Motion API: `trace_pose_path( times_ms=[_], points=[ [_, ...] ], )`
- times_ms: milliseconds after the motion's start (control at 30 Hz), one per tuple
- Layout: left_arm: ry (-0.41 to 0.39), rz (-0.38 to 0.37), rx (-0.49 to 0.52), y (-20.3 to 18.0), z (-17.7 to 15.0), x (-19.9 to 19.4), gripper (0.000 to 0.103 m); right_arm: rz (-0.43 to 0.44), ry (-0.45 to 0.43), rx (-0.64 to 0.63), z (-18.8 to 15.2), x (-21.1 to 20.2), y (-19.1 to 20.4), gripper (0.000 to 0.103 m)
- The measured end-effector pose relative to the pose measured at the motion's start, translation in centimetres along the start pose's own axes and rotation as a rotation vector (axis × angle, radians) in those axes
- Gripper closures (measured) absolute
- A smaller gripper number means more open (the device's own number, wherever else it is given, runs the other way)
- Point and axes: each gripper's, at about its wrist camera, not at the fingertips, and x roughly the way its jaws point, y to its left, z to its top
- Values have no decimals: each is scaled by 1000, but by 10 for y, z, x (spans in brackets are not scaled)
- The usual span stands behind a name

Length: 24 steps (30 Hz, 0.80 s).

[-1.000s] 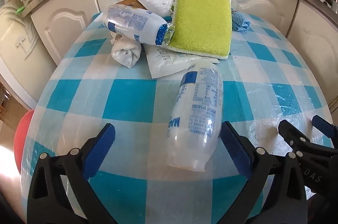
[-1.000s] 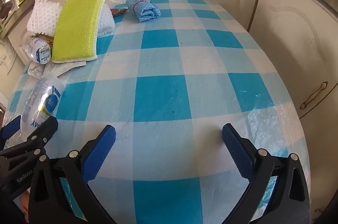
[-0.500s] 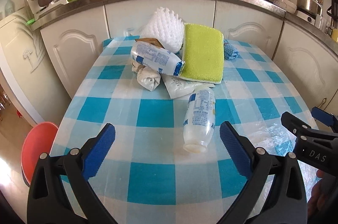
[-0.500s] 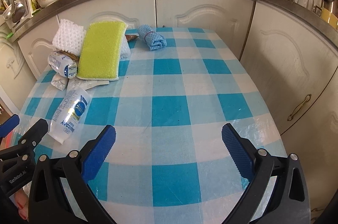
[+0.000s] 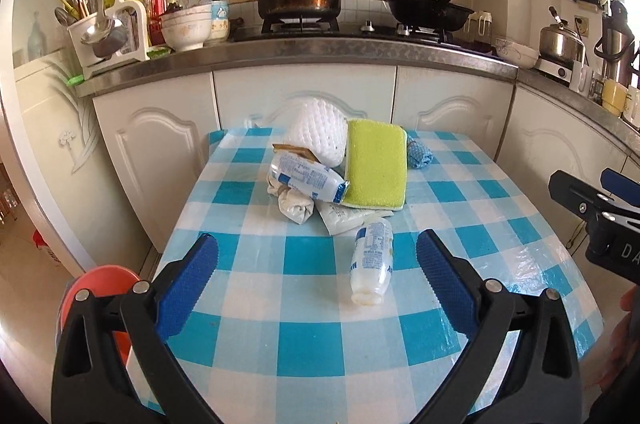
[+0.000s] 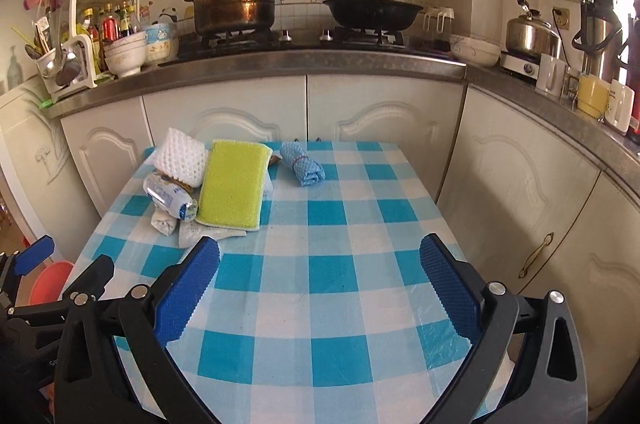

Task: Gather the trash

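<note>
An empty plastic bottle (image 5: 371, 260) lies on the blue-checked table (image 5: 304, 336), between my left gripper's open fingers but farther out. My left gripper (image 5: 318, 276) is open and empty, above the table's near edge. A second bottle (image 5: 306, 181) (image 6: 170, 195), a crumpled white wrapper (image 5: 297, 206) and a flat white packet (image 5: 340, 216) lie in a pile at the back left. My right gripper (image 6: 320, 280) is open and empty over the table's middle.
A yellow-green sponge (image 5: 376, 169) (image 6: 234, 188), a white mesh pad (image 5: 318, 136) and a rolled blue cloth (image 6: 302, 169) lie at the back. A red bin (image 5: 100, 288) stands on the floor left of the table. White cabinets and a stove counter are behind.
Both grippers have pulled back and risen away from the table; the bottle now lies farther out from the left gripper. Nothing on the table has moved.
</note>
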Motion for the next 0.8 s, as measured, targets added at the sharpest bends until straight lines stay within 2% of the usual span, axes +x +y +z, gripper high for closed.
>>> trace_pose_path(
  times_ms=[467,800],
  points=[
    [-145,-7,-111,42,36,-61,3,-25,-233,24,27,-76,10,4],
    [-217,-3,-142,55,52,-89,3,-63,-328,44,38,-109,3,4]
  ],
)
